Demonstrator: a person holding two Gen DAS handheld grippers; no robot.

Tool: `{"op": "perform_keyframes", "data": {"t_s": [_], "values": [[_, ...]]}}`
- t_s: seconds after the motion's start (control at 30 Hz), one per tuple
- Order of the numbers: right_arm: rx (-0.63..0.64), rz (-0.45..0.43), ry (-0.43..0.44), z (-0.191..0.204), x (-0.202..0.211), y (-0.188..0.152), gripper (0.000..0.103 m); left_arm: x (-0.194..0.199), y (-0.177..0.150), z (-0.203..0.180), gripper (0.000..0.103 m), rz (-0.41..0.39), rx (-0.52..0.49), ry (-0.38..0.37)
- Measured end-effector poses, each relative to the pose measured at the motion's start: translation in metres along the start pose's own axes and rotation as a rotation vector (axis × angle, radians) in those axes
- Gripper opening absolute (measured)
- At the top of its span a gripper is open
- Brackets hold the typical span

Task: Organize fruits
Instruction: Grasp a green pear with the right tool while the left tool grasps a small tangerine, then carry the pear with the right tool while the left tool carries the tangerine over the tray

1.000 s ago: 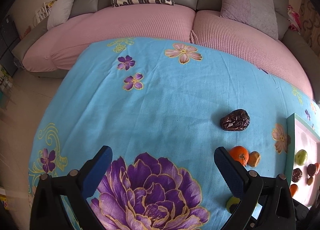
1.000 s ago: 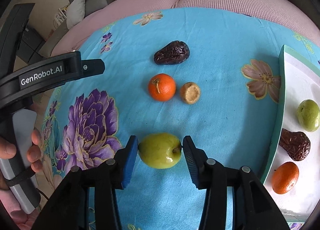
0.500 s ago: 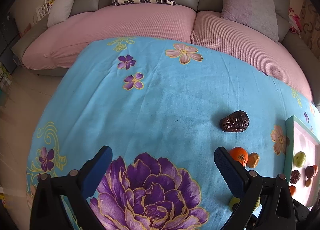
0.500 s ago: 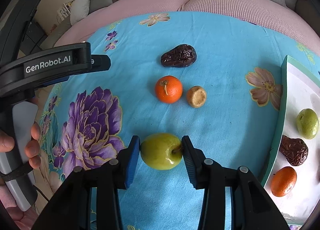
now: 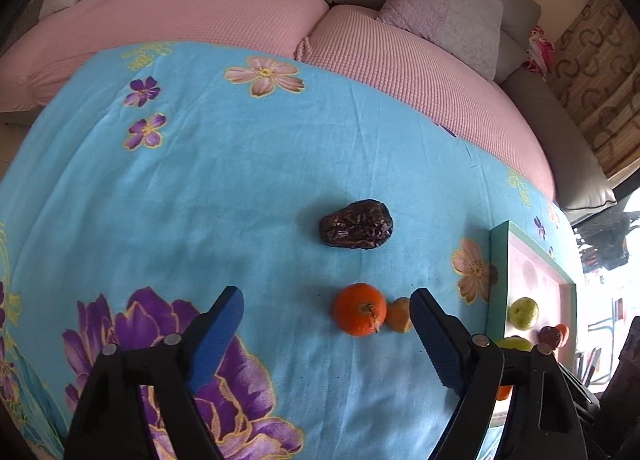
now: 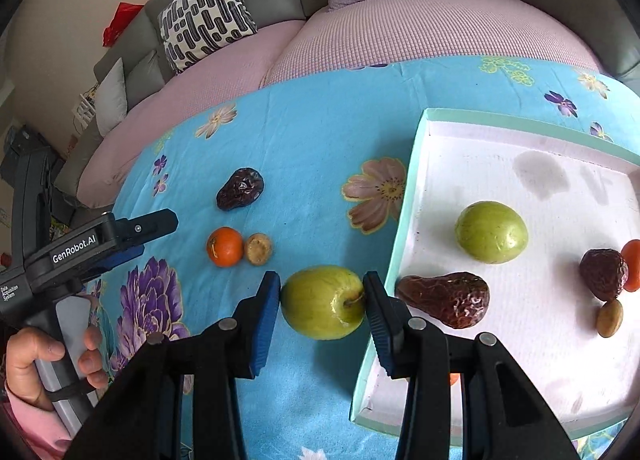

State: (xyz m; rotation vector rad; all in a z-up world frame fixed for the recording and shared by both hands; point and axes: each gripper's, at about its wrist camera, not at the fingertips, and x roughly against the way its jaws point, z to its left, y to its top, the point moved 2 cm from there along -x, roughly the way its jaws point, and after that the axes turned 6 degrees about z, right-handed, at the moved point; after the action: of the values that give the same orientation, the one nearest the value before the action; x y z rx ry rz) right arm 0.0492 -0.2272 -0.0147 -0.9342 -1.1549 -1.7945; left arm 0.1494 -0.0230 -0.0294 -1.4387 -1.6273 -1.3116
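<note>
Living room setup: pink sofa (image 5: 224, 16) behind, and a blue floral cloth (image 5: 224, 188) spread over the counter. The right hand-held gripper (image 6: 322, 302) has a green apple (image 6: 323, 302) pinched between its blue pads, held just beside the left rim of the teal tray (image 6: 404, 216). The tray already has another green fruit (image 6: 491, 232) and a wrinkly date (image 6: 444, 298). The left hand-held gripper (image 5: 326, 334) hangs spread wide with nothing in it, near the orange (image 5: 359, 314) and a dark date (image 5: 356, 224) on the cloth.
</note>
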Motion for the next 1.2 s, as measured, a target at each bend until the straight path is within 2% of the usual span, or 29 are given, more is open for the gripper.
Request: {"op": "perform_keyframes", "data": {"t_s": [0.23,0.47,0.63,0.83,1.03,1.2], "values": [[-0.053,-0.034,0.005,-0.014,0.01,0.003,0.044,-0.031,-0.005,-0.012,0.037,0.077,0.015,-0.05],[-0.056,-0.058,0.014,-0.014,0.017,0.005,0.044,-0.017,-0.003,-0.008,0.037,0.017,0.035,-0.077],[-0.083,-0.098,0.012,-0.022,0.031,0.005,0.044,0.01,-0.002,-0.014,0.037,-0.05,0.016,-0.092],[-0.152,-0.146,-0.047,-0.048,0.051,0.003,0.044,0.034,-0.005,-0.036,0.037,-0.099,-0.042,-0.114],[-0.261,-0.183,-0.129,-0.091,0.072,-0.004,0.044,0.04,-0.012,-0.069,0.037,-0.102,-0.123,-0.141],[-0.381,-0.223,-0.195,-0.131,0.095,-0.016,0.044,0.037,-0.026,-0.101,0.037,-0.07,-0.205,-0.176]]}}
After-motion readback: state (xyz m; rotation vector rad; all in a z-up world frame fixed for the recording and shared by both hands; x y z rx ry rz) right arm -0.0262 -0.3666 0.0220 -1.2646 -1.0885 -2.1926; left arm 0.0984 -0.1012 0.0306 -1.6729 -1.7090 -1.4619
